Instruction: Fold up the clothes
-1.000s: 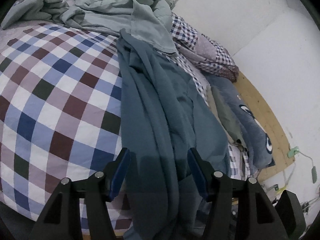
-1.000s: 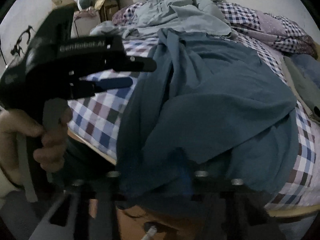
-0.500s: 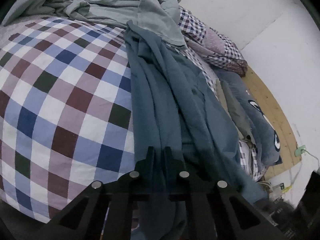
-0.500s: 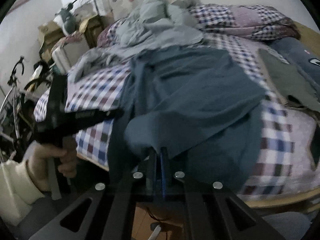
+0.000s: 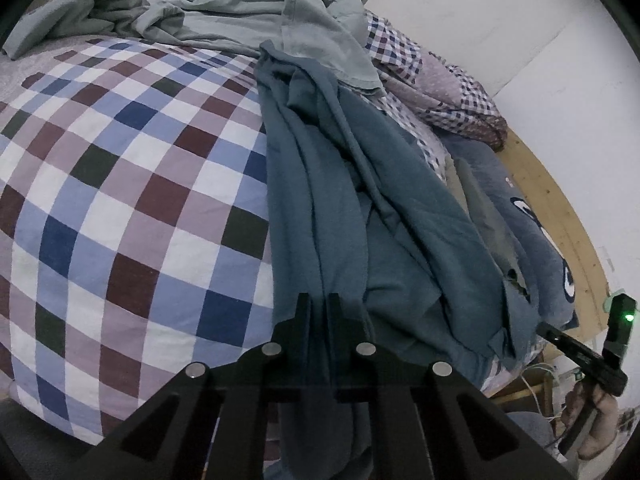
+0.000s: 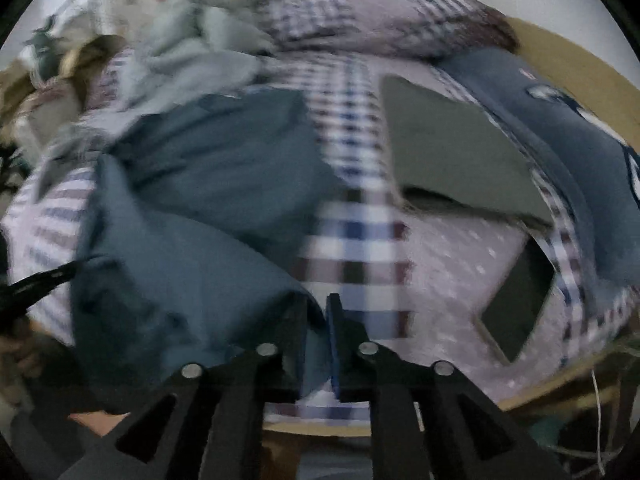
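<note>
Left gripper [image 5: 318,304] clamped on the teal garment [image 5: 360,200], garment bunched lengthwise on the checked bedspread [image 5: 120,200] toward 12 o'clock, right gripper [image 6: 318,308] pinching its edge, blurred view, grey-green clothes [image 5: 240,12] at 11 o'clock

No legible text, label, brand or number in either view. Small reddish mark on navy garment [image 6: 532,80] in right wrist view, too blurred to read. White graphic on same garment [image 5: 532,236] in left wrist view: shapes only, no letters.
</note>
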